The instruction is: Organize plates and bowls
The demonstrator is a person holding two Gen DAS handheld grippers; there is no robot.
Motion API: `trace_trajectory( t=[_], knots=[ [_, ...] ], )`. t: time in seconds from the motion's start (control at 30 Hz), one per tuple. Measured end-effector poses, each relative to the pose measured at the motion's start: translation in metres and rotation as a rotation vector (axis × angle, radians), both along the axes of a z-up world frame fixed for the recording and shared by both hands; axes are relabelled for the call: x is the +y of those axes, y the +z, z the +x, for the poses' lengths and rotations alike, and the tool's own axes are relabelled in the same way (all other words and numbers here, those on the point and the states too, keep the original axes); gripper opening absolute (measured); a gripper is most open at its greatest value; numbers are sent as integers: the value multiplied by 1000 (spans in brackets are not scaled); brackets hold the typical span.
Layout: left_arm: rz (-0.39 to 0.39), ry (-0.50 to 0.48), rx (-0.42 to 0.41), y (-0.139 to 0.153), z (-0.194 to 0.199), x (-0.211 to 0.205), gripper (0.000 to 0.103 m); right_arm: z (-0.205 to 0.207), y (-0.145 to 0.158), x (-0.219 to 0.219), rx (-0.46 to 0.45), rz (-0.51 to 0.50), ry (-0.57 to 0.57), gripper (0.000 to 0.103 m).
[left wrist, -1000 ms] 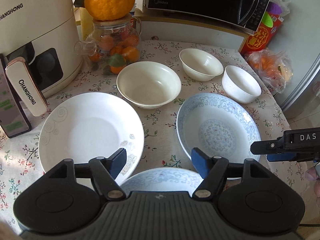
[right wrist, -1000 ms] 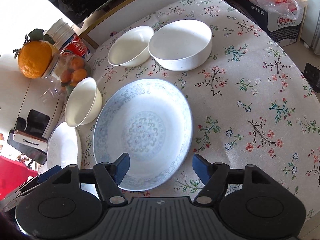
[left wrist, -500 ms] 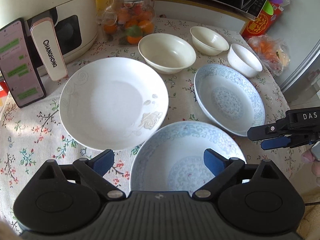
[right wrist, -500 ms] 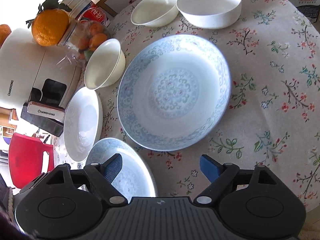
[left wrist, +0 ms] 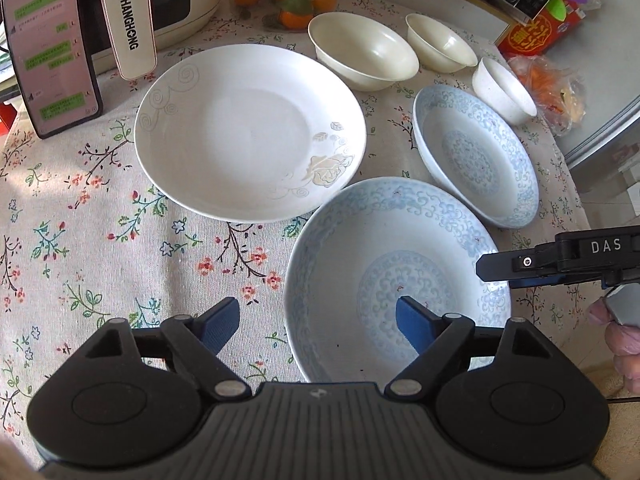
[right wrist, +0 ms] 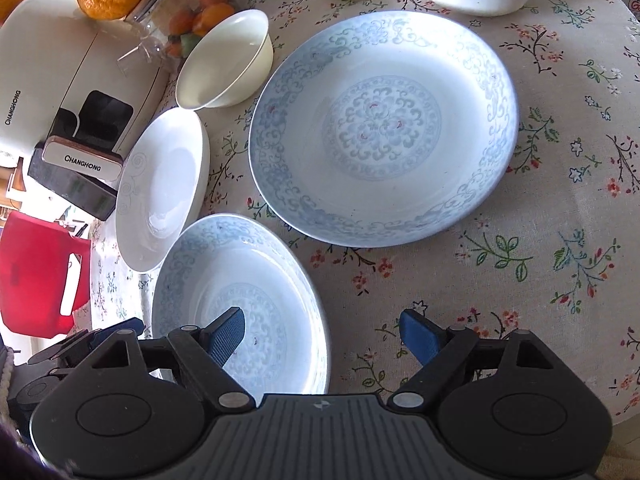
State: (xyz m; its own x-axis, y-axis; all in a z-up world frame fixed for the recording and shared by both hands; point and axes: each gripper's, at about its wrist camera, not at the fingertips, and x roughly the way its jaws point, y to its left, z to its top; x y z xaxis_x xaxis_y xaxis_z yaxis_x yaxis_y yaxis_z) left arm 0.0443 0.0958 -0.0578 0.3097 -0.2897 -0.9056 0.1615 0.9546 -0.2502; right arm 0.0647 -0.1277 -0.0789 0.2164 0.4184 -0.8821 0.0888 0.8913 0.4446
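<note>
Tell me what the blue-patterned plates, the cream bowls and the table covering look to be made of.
Blue-patterned plates: likely glazed porcelain or ceramic; glossy surface with window glare.
Cream bowls: smooth, softer sheen; ceramic or melamine, cannot tell which.
Table covering: woven fabric, matte, visible weave, printed flowers.

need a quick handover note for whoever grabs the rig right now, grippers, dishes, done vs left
Left gripper: open, empty, hovering over the near blue plate's left rim.
Right gripper: open, empty, just right of that same plate.
On the tablecloth, all separate: white plate at left, far blue plate at right, three bowls behind them: large bowl, middle bowl, small bowl.
Done: nothing stacked yet.
Left: stack the plates, probably the two blue ones first, then nest the bowls.
</note>
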Motion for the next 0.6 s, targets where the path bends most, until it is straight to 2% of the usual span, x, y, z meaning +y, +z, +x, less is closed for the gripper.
trace_trajectory(
  t=[0.17,0.37,0.47,0.53,0.57,0.6],
  knots=[
    [4,-2,14,-4,-1,1,68,-1,-8,3,37,49,17,78],
    [8,3,33,-10,-1,1,56,-2,-8,0,34,71,3,71],
    [-2,12,45,-13,0,3,46,-3,-9,-1,35,86,6,60],
    [-9,12,57,-16,0,4,36,-3,-11,-2,48,112,14,40],
    [-14,14,62,-17,0,4,32,-4,-13,-1,56,123,16,35],
    [-18,15,67,-18,0,4,23,-4,-14,-1,60,120,18,32]
  ],
)
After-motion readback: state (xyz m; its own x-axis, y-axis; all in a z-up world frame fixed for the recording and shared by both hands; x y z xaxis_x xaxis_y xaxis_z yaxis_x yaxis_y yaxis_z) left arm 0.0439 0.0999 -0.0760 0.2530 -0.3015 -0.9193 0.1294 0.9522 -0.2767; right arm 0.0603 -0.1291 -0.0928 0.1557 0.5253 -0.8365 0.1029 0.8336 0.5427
